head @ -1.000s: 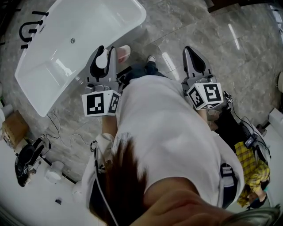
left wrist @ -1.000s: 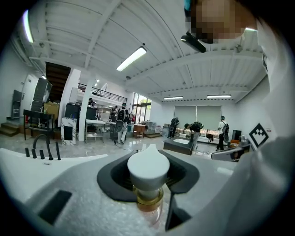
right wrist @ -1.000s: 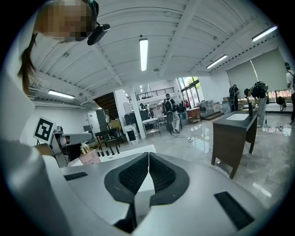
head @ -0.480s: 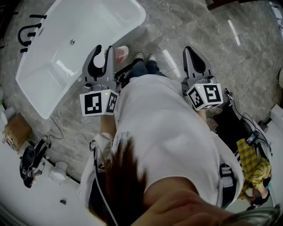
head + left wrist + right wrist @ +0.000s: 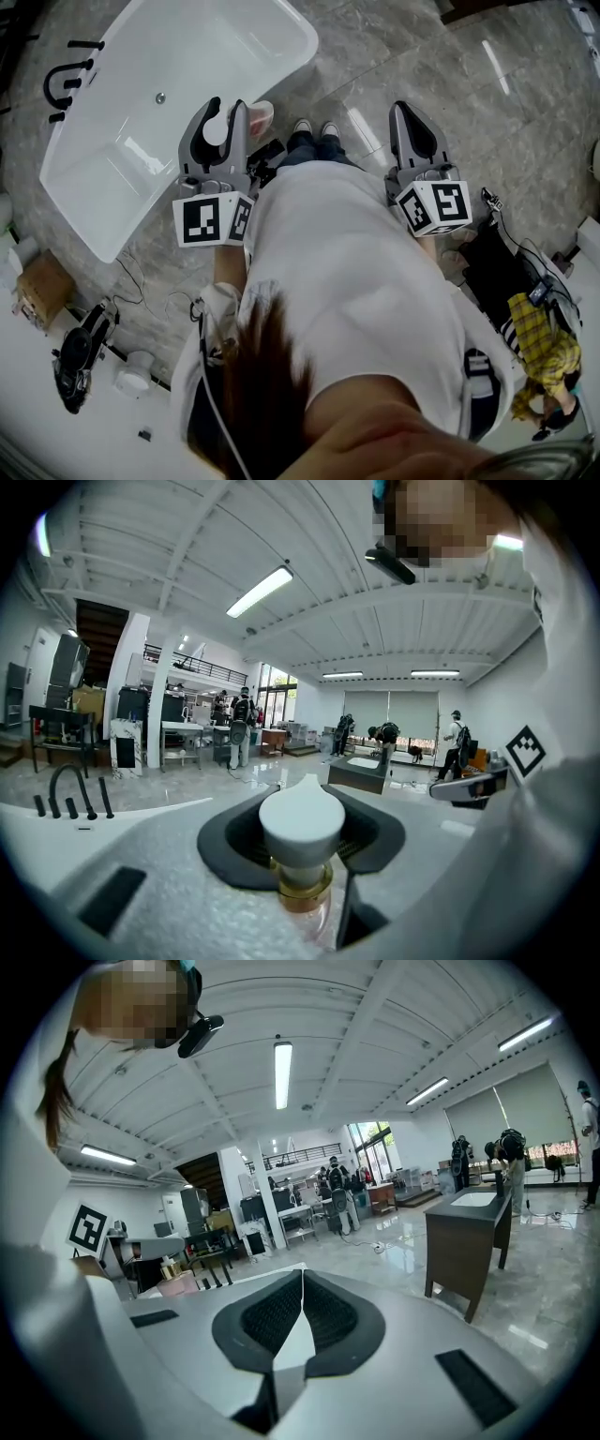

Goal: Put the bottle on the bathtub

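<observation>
My left gripper (image 5: 223, 117) is shut on a clear pinkish bottle (image 5: 259, 114) with a white cap (image 5: 217, 129) and a gold collar. In the left gripper view the cap (image 5: 301, 820) sits between the dark pads, with my left gripper (image 5: 302, 829) closed around the neck. The white bathtub (image 5: 112, 202) lies on the floor at the upper left of the head view, just beyond the left gripper. My right gripper (image 5: 413, 120) hangs over the marble floor, shut with nothing in it; its pads meet in the right gripper view, where my right gripper (image 5: 301, 1288) points into the hall.
Black tap fittings (image 5: 64, 77) stand by the tub's far end. A cardboard box (image 5: 41, 289), cables and dark gear (image 5: 80, 352) lie on the floor at the left. A dark vanity with a basin (image 5: 467, 1232) stands ahead on the right. People stand far off in the hall.
The view has drifted: the bathtub and floor clutter sit slightly further right and lower in the head view. Both grippers keep the same grip and nearly the same place.
</observation>
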`<state>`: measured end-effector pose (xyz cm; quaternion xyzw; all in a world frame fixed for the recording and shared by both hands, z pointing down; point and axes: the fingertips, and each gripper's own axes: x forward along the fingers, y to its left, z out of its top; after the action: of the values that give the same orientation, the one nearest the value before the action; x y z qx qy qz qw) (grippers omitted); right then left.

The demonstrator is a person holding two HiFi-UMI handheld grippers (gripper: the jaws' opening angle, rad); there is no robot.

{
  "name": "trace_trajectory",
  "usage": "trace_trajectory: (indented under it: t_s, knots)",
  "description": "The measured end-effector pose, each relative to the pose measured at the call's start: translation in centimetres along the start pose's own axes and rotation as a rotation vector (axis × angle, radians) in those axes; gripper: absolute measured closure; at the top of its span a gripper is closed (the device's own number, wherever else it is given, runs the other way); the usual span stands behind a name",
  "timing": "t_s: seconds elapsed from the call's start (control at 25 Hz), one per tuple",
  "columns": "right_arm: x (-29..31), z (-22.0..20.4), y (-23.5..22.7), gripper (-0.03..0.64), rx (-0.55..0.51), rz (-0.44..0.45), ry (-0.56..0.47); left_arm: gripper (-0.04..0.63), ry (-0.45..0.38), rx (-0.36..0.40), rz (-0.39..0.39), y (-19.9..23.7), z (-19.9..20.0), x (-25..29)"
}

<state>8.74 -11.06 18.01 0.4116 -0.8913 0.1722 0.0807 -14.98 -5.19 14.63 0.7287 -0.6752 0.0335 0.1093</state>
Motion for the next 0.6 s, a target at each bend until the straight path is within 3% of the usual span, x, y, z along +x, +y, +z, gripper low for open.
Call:
trace_trajectory:
  t_s: [0.6]
  knots:
    - [2.1,0.7,-0.5,0.604,0.005,-0.055,-0.009,0.453,0.001,-0.001,-0.055,1.4,0.3,3.2]
